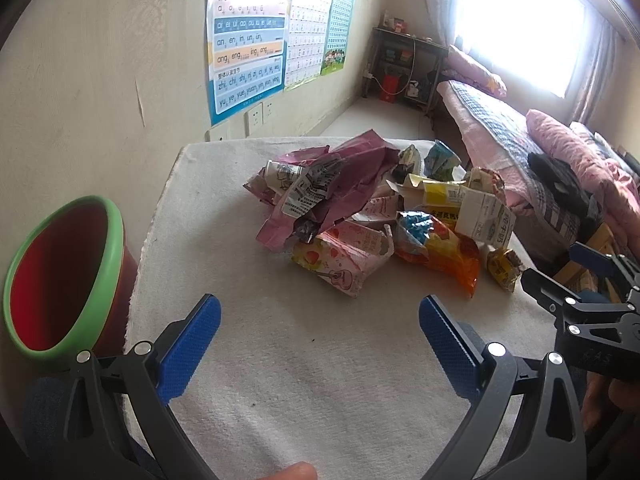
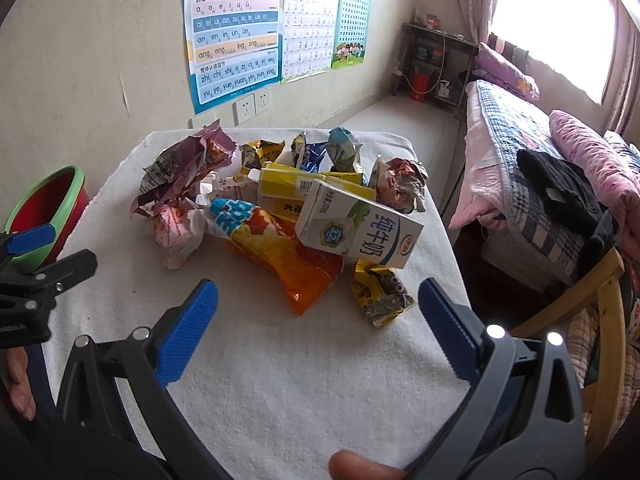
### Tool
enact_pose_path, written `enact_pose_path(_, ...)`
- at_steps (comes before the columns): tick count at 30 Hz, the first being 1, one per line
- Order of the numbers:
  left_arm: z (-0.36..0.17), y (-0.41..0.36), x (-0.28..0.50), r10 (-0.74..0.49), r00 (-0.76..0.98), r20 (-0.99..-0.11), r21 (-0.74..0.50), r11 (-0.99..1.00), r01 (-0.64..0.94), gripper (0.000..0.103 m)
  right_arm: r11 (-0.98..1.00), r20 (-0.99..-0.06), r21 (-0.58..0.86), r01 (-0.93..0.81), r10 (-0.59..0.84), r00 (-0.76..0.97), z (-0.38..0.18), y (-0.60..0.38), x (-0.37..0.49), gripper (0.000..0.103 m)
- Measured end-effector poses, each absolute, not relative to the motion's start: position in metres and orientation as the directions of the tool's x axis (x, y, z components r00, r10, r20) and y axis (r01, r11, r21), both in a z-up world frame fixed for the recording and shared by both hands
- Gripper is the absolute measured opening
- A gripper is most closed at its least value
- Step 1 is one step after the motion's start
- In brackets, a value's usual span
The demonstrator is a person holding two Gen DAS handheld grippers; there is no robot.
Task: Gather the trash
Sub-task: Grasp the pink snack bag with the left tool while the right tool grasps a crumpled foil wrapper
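Note:
A pile of trash lies on a white cloth-covered table: a purple wrapper, a pink carton, an orange snack bag, a white milk carton and a small yellow wrapper. A red bin with a green rim stands at the table's left edge. My left gripper is open and empty, short of the pile. My right gripper is open and empty, just before the orange bag and yellow wrapper.
A wall with posters and sockets is behind the table. A bed with pink and checked bedding is to the right, a wooden chair beside the table, and a dark shelf at the far end.

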State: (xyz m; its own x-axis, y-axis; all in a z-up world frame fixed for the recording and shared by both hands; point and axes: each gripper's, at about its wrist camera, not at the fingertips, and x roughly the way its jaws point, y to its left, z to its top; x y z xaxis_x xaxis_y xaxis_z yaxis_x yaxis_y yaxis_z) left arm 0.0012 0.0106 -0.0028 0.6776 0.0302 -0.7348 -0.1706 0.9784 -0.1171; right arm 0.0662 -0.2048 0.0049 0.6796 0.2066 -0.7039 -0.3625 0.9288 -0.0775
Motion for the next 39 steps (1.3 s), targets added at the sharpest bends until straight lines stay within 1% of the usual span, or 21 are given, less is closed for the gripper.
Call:
enact_pose_path(8, 0.001, 0.018, 0.018, 0.007, 0.652, -0.758, -0.139, 0.975, -0.171, 0.095, 0.923, -0.710, -0.100, -0.371, 0.196, 0.677, 0.007, -0.209, 0.085, 0.098)
enact_pose_path(10, 0.003, 0.018, 0.023, 0.014, 0.653, -0.757, -0.130, 0.976, -0.172, 0.095, 0.921, -0.715, -0.087, -0.380, 0.207, 0.667, 0.008, -0.210, 0.090, 0.098)
enact_pose_path(13, 0.007, 0.018, 0.033, -0.010, 0.653, -0.758, -0.143, 0.978, -0.151, 0.095, 0.923, -0.720, -0.068, -0.380, 0.218, 0.659, 0.010, -0.213, 0.099, 0.098)
enact_pose_path(18, 0.012, 0.019, 0.053, -0.029, 0.649, -0.760, -0.146, 0.981, -0.127, 0.095, 0.931, -0.707, -0.023, -0.365, 0.243, 0.664, 0.022, -0.223, 0.122, 0.098)
enact_pose_path(23, 0.012, 0.022, 0.073, -0.048, 0.637, -0.770, -0.160, 0.980, -0.119, 0.094, 0.941, -0.697, -0.019, -0.339, 0.230, 0.679, 0.033, -0.232, 0.153, 0.099)
enact_pose_path(28, 0.012, 0.018, 0.091, -0.051, 0.626, -0.778, -0.147, 0.984, -0.103, 0.094, 0.946, -0.729, -0.006, -0.323, 0.218, 0.649, 0.030, -0.242, 0.191, 0.099)
enact_pose_path(39, -0.002, 0.014, 0.131, -0.049, 0.565, -0.823, -0.121, 0.988, -0.091, 0.094, 0.955, -0.808, 0.026, -0.295, 0.194, 0.556, -0.004, -0.248, 0.250, 0.099)
